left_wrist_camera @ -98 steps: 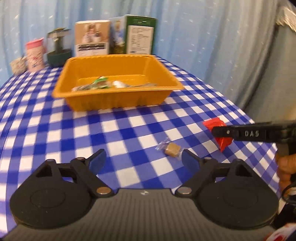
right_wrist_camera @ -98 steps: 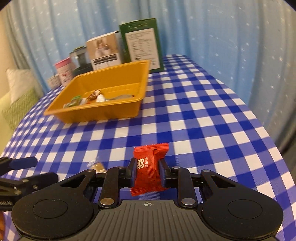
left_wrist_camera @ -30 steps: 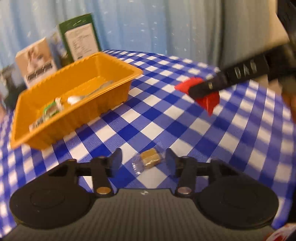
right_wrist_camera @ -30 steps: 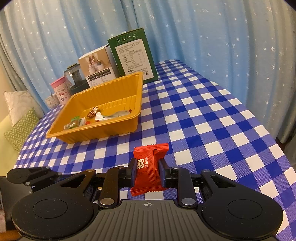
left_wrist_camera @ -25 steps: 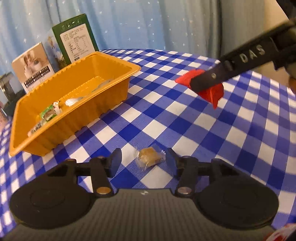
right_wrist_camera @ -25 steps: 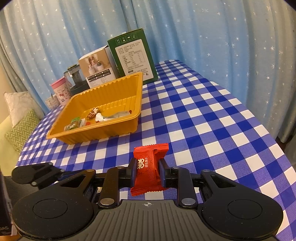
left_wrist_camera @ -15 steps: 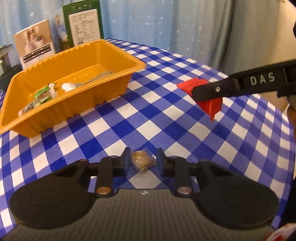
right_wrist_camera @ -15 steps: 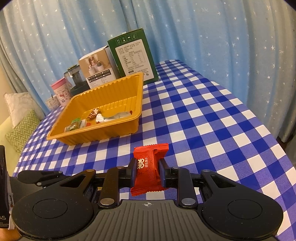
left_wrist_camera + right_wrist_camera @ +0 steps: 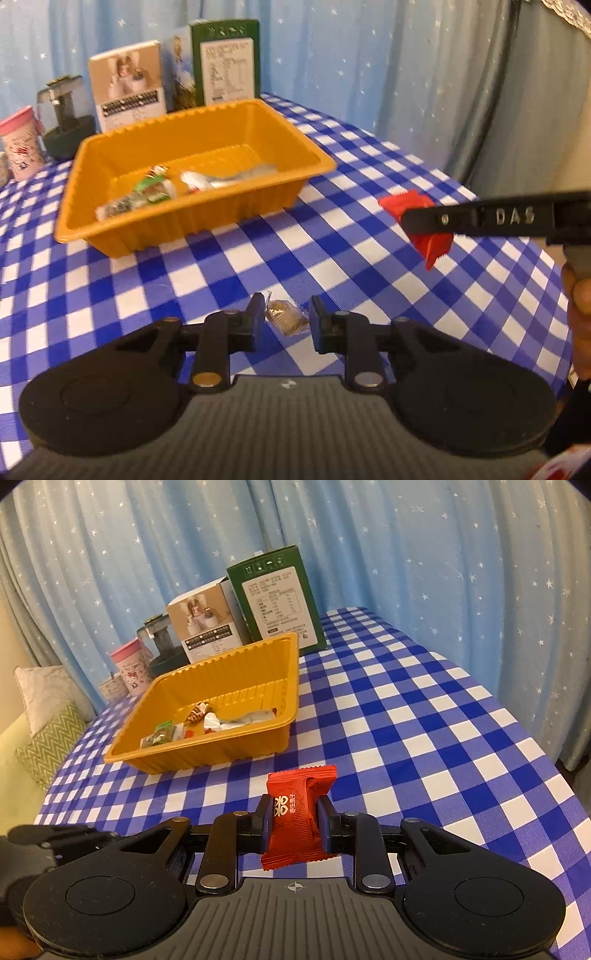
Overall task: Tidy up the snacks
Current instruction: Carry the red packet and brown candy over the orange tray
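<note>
Left wrist view, crinkly clear-wrapped brown candy (image 9: 285, 316) clamped by left gripper (image 9: 285, 318), glossy red packet (image 9: 297, 818) pinched by right gripper (image 9: 295, 821), ribbed orange plastic tray (image 9: 177, 218) on checked cloth (image 9: 332, 258).

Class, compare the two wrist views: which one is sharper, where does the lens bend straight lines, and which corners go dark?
Right wrist view: crisp; print on the red packet is legible; tablecloth checks curve outward; top corners vignette black. Left wrist view: softer, slightly smeared; box text is unreadable, the wrapped candy fuzzy; the tray rim bows; no dark corners.
</note>
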Tool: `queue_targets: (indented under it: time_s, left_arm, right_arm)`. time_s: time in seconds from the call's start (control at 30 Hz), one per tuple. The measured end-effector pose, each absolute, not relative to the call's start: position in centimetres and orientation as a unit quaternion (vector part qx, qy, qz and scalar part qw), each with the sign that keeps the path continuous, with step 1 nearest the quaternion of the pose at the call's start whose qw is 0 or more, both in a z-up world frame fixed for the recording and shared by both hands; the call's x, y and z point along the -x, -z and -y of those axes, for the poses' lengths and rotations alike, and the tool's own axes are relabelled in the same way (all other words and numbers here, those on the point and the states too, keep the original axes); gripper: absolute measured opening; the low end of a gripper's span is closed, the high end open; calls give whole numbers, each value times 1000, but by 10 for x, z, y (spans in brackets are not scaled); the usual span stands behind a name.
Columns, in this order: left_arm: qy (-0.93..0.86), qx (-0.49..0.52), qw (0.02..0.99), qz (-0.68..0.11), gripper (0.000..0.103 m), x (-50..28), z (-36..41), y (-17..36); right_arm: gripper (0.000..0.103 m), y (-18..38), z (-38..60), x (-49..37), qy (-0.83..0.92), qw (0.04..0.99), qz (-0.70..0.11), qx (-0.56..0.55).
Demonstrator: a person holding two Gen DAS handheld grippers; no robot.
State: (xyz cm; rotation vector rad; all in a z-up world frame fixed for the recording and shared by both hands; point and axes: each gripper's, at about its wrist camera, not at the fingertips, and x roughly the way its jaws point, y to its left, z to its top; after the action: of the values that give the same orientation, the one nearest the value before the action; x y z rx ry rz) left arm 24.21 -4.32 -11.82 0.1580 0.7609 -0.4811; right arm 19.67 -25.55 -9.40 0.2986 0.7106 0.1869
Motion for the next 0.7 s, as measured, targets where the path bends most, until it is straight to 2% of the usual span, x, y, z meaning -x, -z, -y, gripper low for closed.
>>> queue_targets:
  time_s: [0.7]
  left_arm:
    - [151, -20, 924, -351, 22, -229, -1, 79]
  right_arm:
    - [26, 79, 223, -193, -131, 930, -323, -114]
